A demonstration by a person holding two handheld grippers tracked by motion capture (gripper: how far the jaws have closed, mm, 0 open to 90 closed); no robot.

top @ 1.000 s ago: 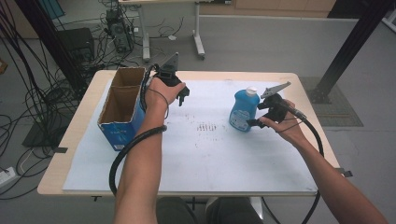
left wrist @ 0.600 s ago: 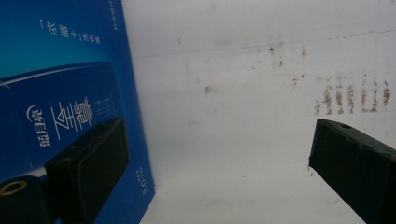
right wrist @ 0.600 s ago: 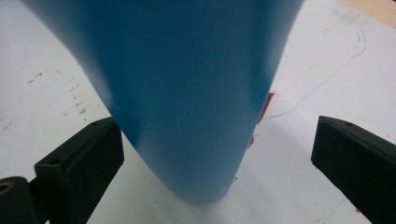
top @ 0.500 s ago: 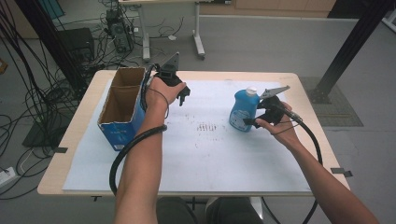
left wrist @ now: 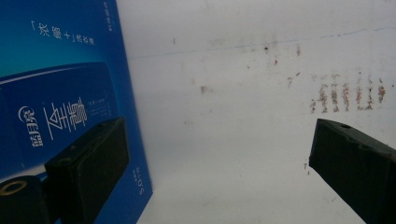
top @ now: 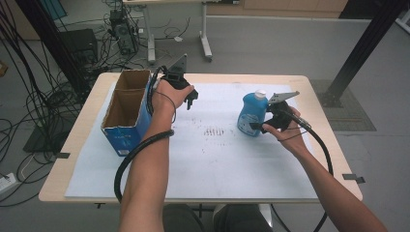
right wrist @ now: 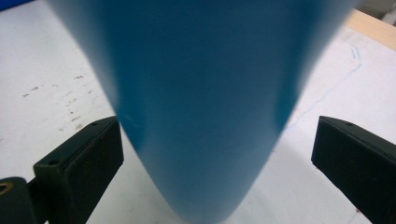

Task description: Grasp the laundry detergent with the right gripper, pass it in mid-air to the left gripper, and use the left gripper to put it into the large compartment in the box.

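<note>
While both tools gape, blue bottle [top: 251,116] on stained white sheet [top: 217,159], cabled floor [top: 43,96]

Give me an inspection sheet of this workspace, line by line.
Surface: wooden table under a white sheet with small dark marks.
Job's things: blue bottle upright, white cap; open blue carton at the left.
Clutter: nothing seen.
Grippers: right gripper open, jaws on either side of the bottle; left gripper open beside the carton.
Cables: one black cable trails from each gripper.
Surroundings: grey floor, cable tangles, another table behind.
</note>
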